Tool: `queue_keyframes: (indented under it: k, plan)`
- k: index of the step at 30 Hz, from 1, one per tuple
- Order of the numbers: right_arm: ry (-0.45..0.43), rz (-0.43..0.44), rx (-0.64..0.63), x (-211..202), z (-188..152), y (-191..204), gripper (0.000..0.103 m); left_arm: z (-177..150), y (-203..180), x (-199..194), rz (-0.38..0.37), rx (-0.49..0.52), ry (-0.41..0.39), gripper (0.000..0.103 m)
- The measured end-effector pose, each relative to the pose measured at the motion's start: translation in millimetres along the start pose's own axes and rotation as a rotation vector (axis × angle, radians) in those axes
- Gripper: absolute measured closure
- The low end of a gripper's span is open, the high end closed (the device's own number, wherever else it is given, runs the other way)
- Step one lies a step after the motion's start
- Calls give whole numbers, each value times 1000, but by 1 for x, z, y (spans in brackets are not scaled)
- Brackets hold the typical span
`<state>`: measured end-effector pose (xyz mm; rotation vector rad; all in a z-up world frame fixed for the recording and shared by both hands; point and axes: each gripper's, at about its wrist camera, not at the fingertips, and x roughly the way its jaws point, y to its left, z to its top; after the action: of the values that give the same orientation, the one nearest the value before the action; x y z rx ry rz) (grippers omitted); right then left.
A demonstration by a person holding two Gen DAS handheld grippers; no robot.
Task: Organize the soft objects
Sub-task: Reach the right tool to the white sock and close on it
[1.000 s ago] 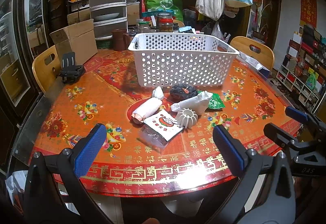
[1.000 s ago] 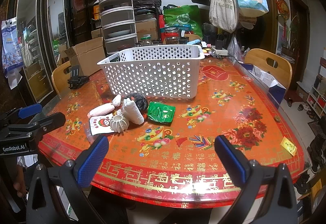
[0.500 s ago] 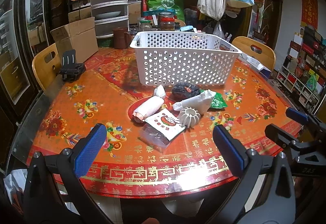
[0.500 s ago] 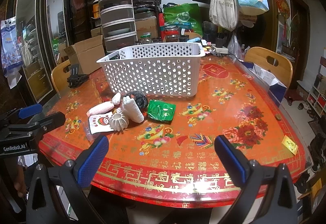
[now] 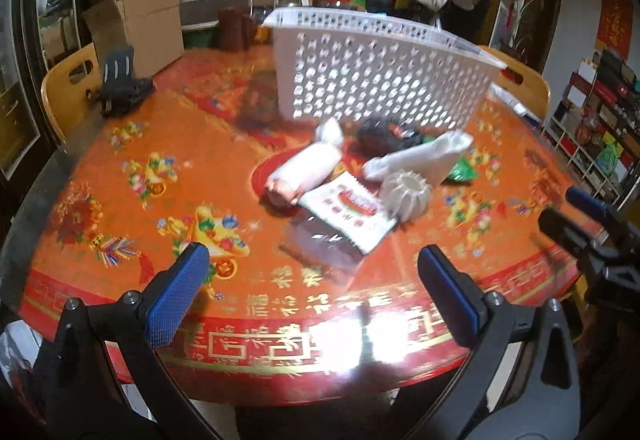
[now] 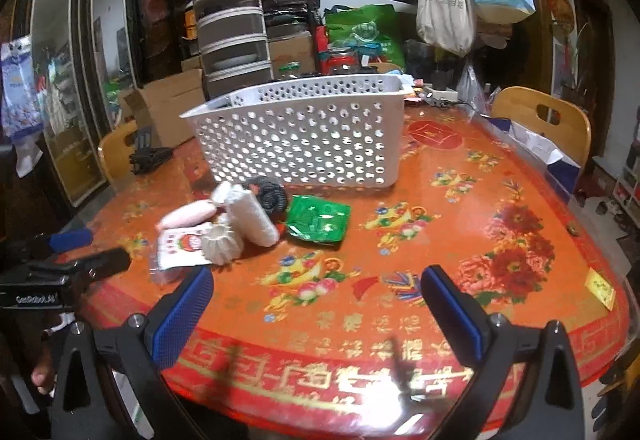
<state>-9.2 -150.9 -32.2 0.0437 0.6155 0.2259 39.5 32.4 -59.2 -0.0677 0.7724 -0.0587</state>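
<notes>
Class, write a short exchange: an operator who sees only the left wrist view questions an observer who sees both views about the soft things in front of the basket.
Operator: The white roll hides most of the green packet. Does the packet touch the basket?
Observer: No. The right wrist view shows it whole, lying flat in front of the basket, with a strip of tablecloth between them.
Operator: Is there anything on the table beyond my right edge?
Observer: Yes, a small yellow slip lies near the table's right rim, far from the pile.
</notes>
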Motion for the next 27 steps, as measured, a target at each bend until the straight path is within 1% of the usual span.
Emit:
queue_keyframes:
  k: [1, 4, 6, 8, 11, 13, 15, 19, 21, 24, 27]
  plan:
    - [14, -7, -8, 4, 0, 0, 0, -3, 3, 4, -14, -4, 0, 0]
    - [79, -7, -10, 23, 1, -4, 0, -6, 9, 14, -94, -19, 12, 0]
    - [109, 24, 13, 33, 2, -7, 4, -6, 9, 20, -95, -10, 13, 0]
    - [111, 74, 29, 39, 3, -6, 9, -5, 6, 25, -91, 5, 12, 0]
    - [113, 99, 0, 47, 6, 2, 13, -2, 4, 33, -102, 17, 23, 0]
    - [121, 116, -13, 53, 9, 7, 19, -1, 4, 38, -111, 20, 31, 0]
    - [125, 131, -16, 56, 12, 11, 26, -1, 3, 41, -117, 26, 35, 0]
    - [130, 157, -33, 64, 17, 17, 32, -1, 0, 49, -128, 47, 46, 1]
    - [135, 168, -37, 67, 20, 20, 42, -2, 0, 53, -133, 55, 51, 3]
    - [144, 174, -52, 73, 23, 26, 43, -3, 0, 59, -142, 57, 62, 7]
    - [142, 174, -60, 77, 27, 29, 43, -3, -2, 60, -136, 67, 57, 12]
